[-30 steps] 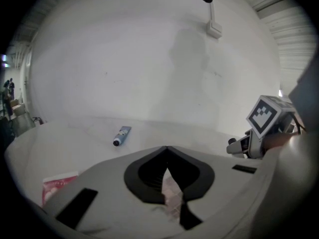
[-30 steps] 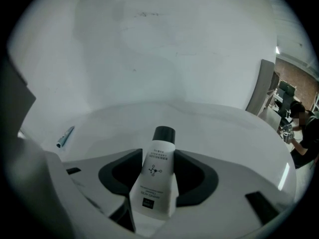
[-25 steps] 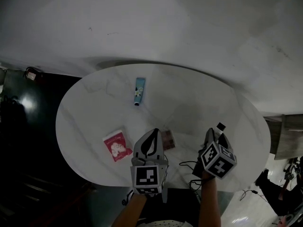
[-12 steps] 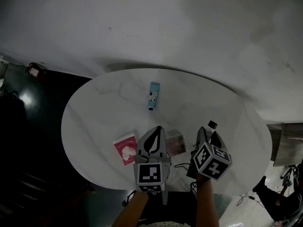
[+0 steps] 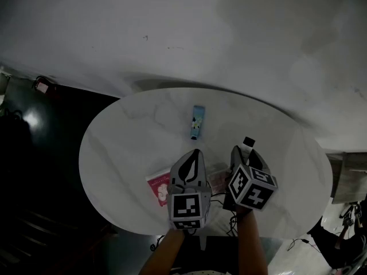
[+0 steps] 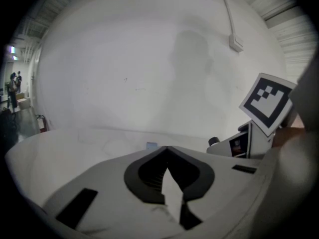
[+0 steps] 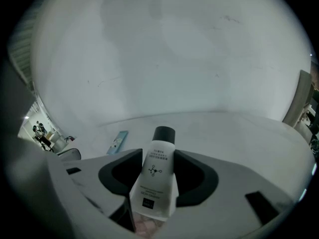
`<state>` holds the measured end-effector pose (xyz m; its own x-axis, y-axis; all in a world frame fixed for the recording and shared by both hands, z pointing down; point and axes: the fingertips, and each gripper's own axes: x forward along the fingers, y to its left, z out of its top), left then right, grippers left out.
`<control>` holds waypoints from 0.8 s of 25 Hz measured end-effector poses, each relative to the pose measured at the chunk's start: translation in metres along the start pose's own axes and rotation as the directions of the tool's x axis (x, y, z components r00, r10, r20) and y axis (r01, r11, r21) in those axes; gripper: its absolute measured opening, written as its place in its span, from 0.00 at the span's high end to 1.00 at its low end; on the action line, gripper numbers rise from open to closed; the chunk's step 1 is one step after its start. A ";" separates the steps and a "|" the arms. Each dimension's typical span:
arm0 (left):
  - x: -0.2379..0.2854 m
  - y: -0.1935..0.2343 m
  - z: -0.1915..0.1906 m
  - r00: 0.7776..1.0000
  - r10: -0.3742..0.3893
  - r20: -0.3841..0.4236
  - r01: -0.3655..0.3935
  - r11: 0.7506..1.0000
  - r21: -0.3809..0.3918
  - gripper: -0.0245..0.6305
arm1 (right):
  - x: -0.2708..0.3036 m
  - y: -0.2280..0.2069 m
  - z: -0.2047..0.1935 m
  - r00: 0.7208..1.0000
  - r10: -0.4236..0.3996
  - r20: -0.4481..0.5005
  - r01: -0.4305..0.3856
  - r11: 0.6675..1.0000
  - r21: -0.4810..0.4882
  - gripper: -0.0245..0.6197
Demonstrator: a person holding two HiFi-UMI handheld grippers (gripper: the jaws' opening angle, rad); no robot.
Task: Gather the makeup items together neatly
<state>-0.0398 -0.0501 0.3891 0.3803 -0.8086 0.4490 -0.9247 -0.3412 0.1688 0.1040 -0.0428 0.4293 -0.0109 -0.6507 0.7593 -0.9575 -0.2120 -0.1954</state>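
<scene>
The left forearm (image 5: 162, 255) and right forearm (image 5: 252, 246) extended from the near edge. The left gripper (image 5: 196, 152) pointed far, jaws closed, empty. Just right of it, the right gripper (image 5: 245, 152) clamped a white tube (image 7: 155, 178).

Two tubes: one white tube (image 7: 158, 176) with a black cap and one blue tube (image 5: 198, 122). Two flat packets: one red sachet (image 5: 157, 187) and one pinkish packet (image 5: 218, 179) (half hidden, so its kind is unsure). Two tools: the left tongs (image 5: 196, 152) and the right tongs (image 5: 245, 151). One desk (image 5: 114, 148).
</scene>
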 end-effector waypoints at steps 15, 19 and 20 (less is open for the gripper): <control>0.016 0.028 -0.004 1.000 0.020 -0.019 -0.021 0.999 -0.034 0.94 | 0.039 0.044 0.014 0.998 0.048 -0.048 -0.050 0.998 -0.047 0.63; 0.024 0.031 -0.004 1.000 0.022 -0.018 -0.023 0.999 -0.041 0.94 | 0.050 0.050 0.018 0.997 0.054 -0.054 -0.057 0.997 -0.060 0.63; 0.025 0.032 -0.003 1.000 0.023 -0.018 -0.024 0.999 -0.042 0.94 | 0.052 0.051 0.018 0.997 0.057 -0.056 -0.060 0.996 -0.062 0.63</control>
<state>-0.0597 -0.0794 0.4086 0.3585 -0.8073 0.4688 -0.9334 -0.3013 0.1950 0.0596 -0.1012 0.4476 -0.0814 -0.6200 0.7803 -0.9710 -0.1272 -0.2023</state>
